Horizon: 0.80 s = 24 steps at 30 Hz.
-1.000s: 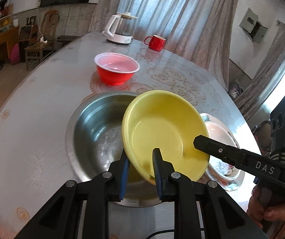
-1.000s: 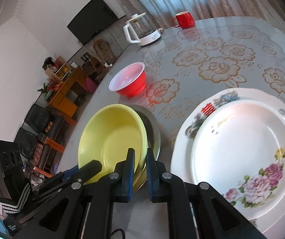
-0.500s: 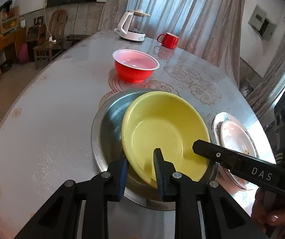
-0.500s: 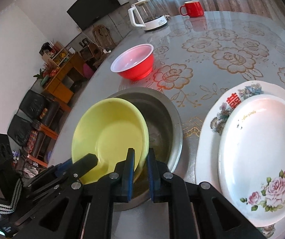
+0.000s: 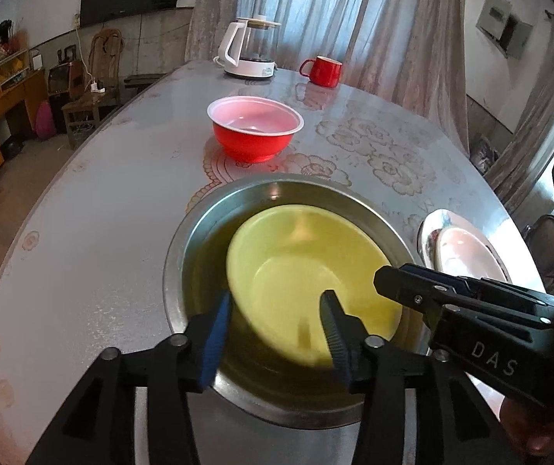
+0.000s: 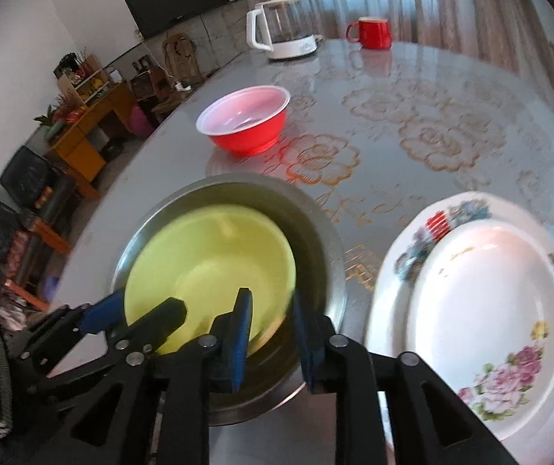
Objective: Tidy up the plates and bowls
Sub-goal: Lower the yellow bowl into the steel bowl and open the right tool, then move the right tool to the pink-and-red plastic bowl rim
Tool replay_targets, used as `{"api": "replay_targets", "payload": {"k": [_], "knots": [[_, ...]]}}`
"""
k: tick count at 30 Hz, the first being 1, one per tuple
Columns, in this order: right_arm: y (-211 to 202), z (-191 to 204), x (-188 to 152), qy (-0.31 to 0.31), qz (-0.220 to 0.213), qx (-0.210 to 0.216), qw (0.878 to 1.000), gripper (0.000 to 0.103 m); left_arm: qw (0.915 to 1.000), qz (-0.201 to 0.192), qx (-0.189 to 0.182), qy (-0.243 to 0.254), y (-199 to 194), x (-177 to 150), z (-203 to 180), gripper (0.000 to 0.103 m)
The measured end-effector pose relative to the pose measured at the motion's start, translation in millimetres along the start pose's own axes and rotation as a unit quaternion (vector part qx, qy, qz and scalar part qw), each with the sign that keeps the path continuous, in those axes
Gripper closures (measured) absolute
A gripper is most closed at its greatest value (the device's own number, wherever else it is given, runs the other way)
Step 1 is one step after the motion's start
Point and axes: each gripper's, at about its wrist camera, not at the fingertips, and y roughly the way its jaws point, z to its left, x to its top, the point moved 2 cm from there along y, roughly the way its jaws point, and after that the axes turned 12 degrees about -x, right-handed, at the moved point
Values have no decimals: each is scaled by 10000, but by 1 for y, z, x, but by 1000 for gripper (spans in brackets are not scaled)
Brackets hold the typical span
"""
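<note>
Yellow bowl released into the steel basin.

Half a second back I had both grippers pinching the near rim of the yellow bowl (image 5: 308,275), holding it tilted above the steel basin (image 5: 183,255). Both sets of jaws have just been opening: left gripper (image 5: 277,329) is now spread wide with the rim loose between its pads, right gripper (image 6: 271,335) is parted less, also clear of the rim as far as I can tell through the blur. Bowl now sits nested in the basin, slightly off-centre. Red bowl (image 5: 254,131) is alone further back; the two flowered plates (image 6: 482,310) are stacked just beside the basin. I judge this nesting step done, red bowl probably next.
</note>
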Motion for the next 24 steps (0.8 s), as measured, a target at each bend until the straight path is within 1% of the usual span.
{"api": "replay_targets", "payload": {"k": [1,3,6,14,16,18,19,24], "knots": [[0,-2,0,25,-12,21,10000,81,10000,-30,72,9,-2,0,0,45],[-1,-7,1,110,-3,107,9999,82,9999,-102,-15,-28,-5,2,0,37],[-6,-11,0,210,-11,203,9996,82,9998,-145,-86,-87,-7,1,0,35],[-6,-11,-4,305,37,439,9986,82,9998,-206,59,-16,-12,0,-5,33],[-6,-11,-4,314,36,469,9984,82,9997,-219,73,-29,-14,1,-5,30],[-8,-12,-5,309,37,501,9983,82,9996,-263,54,-87,-16,2,-3,23],[-9,-13,-5,300,40,517,9982,82,9995,-302,27,-123,-18,2,-2,21],[-11,-14,-5,268,39,598,9978,82,9987,-459,7,-200,-27,9,2,18]]}}
